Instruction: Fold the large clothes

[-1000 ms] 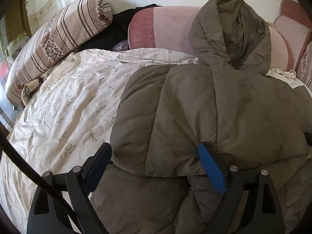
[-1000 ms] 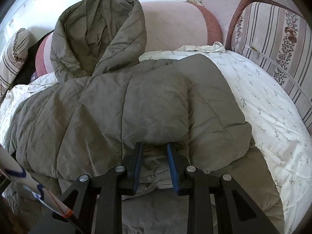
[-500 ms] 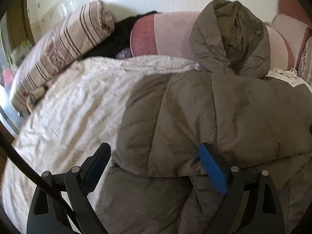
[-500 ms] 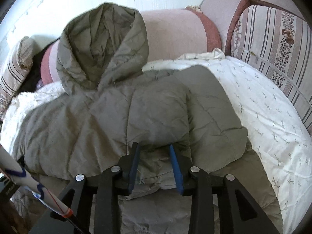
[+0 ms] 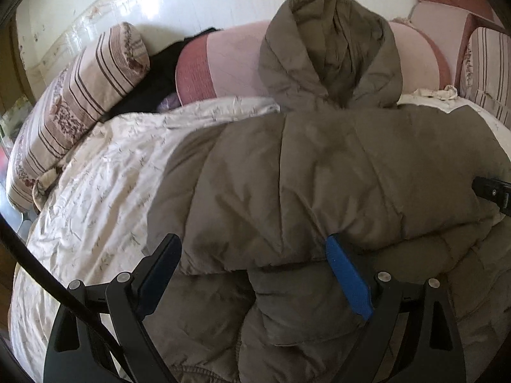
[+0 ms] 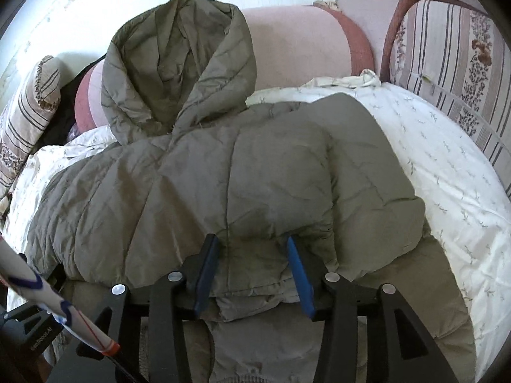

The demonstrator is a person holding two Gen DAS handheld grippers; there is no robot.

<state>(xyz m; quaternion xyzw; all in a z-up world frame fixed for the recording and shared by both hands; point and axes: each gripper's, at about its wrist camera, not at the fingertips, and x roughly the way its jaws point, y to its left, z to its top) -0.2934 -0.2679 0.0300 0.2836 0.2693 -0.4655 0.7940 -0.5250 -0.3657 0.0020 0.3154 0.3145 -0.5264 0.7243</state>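
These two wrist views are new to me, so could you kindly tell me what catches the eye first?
A big olive puffer jacket fills the middle of both views, lying on a cream floral bedsheet with its hood propped against a pink bolster. The right tongs are opening around a folded jacket edge, and the left tongs stand wide open over its near edge.
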